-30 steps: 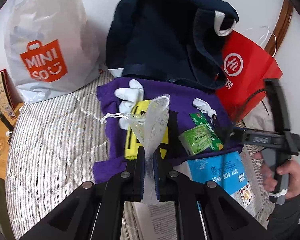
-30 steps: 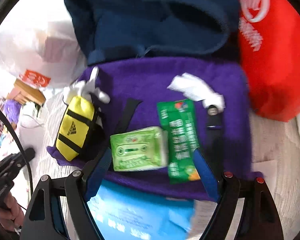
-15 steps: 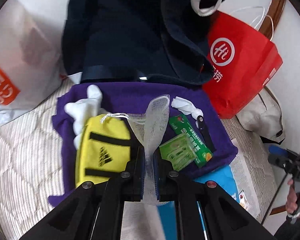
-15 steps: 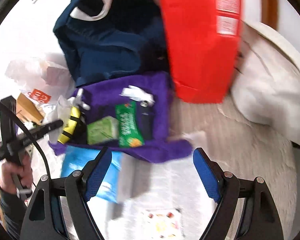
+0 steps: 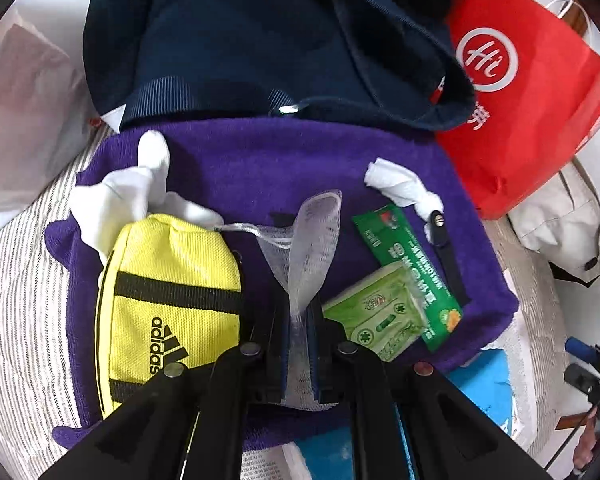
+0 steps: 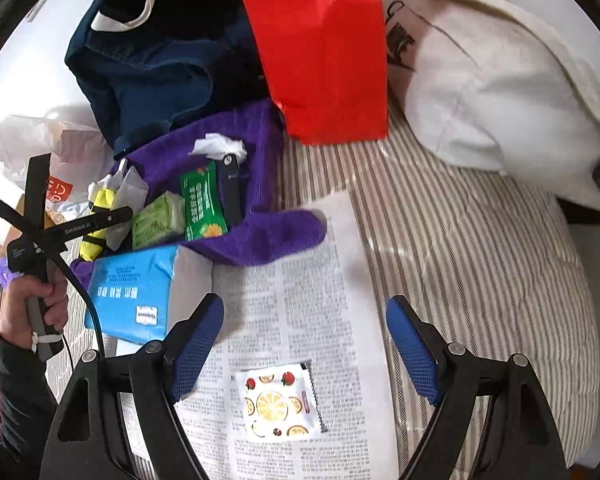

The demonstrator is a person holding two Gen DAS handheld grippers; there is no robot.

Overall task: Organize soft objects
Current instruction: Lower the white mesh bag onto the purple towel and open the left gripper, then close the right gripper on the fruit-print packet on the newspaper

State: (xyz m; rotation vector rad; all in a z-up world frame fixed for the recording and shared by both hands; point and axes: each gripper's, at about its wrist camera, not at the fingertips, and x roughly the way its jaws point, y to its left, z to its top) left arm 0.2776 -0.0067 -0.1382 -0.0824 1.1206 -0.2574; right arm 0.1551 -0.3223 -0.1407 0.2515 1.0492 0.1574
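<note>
My left gripper (image 5: 299,320) is shut on a white mesh drawstring pouch (image 5: 312,236), held above a purple towel (image 5: 260,168). On the towel lie a yellow adidas pouch (image 5: 168,304), white socks (image 5: 128,192), a green tissue pack (image 5: 376,316), a green sachet (image 5: 412,268) and a crumpled white tissue (image 5: 400,188). My right gripper (image 6: 306,344) is open and empty above a printed paper sheet (image 6: 300,300), near a fruit-print sachet (image 6: 278,404). The left gripper (image 6: 112,212) with the mesh pouch also shows in the right wrist view.
A navy garment (image 5: 260,36) and a red paper bag (image 5: 528,92) stand behind the towel. A white cloth bag (image 6: 500,92) lies at the right, a blue tissue pack (image 6: 136,292) in front of the towel, a white plastic bag (image 5: 24,108) at the left. All rest on a striped mattress (image 6: 480,260).
My left gripper has moved closer over the towel, still holding the mesh pouch. My right gripper has drawn back and to the right, from above the green packs to above the printed sheet.
</note>
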